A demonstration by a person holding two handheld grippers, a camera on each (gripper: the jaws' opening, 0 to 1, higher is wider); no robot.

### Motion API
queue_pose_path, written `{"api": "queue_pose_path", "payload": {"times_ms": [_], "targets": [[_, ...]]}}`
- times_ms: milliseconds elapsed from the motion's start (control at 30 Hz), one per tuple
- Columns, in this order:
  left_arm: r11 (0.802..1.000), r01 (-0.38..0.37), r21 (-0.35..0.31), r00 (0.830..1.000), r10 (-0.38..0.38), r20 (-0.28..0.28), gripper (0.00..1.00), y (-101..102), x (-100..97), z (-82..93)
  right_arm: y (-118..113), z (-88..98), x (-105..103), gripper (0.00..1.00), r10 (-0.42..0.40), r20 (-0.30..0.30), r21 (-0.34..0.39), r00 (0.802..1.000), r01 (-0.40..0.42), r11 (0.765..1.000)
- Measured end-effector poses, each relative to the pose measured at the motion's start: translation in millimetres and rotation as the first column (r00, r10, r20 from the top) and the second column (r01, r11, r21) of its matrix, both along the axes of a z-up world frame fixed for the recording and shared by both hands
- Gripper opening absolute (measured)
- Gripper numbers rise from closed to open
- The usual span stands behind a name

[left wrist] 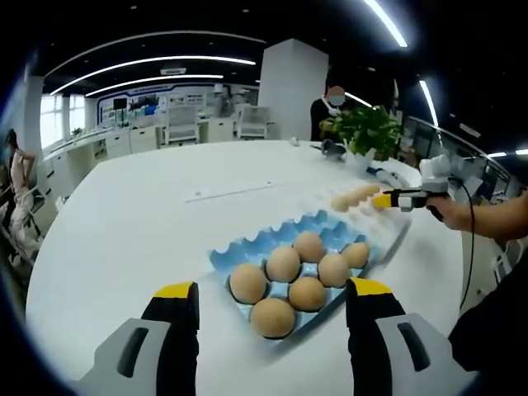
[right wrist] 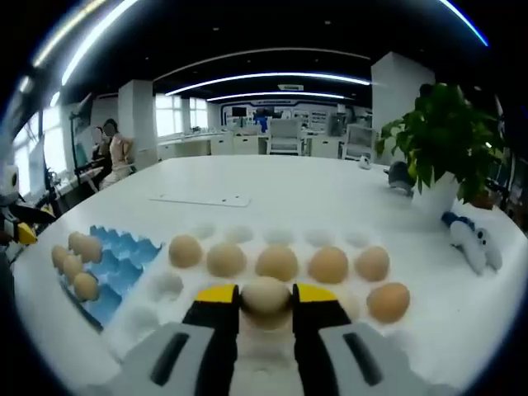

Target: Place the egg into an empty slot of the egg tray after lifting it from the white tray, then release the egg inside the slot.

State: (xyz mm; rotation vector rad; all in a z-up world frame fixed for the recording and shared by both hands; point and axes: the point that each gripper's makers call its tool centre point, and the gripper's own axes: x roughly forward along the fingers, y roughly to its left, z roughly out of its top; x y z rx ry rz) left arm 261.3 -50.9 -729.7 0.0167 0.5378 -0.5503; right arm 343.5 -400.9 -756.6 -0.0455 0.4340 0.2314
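Observation:
In the left gripper view a blue egg tray holds several brown eggs just ahead of my open left gripper, which has nothing between its jaws. Farther right lies the white tray with eggs, and my right gripper reaches over it. In the right gripper view my right gripper is shut on an egg over the white tray. A row of eggs sits just beyond it. The blue egg tray lies at the left with several eggs.
A potted green plant stands at the back right of the white table. A small white and blue object lies near it. A flat white sheet rests mid-table. People and office desks are in the background.

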Motion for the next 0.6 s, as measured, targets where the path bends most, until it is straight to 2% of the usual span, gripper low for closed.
{"api": "queue_pose_path", "payload": {"times_ms": [100,367,500,600], "targets": [[1.000,-0.001,-0.006,1.000,0.001,-0.006,0.73,-1,0.0,-0.1,5,6.3,-3,0.24,0.010,0.010,0.003,1.000,-0.010,1.000],[1.000,0.010,-0.008,1.000,-0.010,0.001,0.72,-5,-0.1,2.0,8,9.2,-5,0.24,0.024,0.008,0.008,1.000,-0.024,1.000],[1.000,-0.005,-0.006,1.000,0.005,-0.003,0.77,-2,0.8,1.5,15,15.2,-6,0.24,0.036,0.018,0.010,0.999,-0.037,0.999],[1.000,-0.003,-0.004,1.000,0.003,-0.003,0.76,-3,0.5,1.6,23,20.0,-6,0.24,0.058,0.028,0.012,0.998,-0.058,0.998]]}}
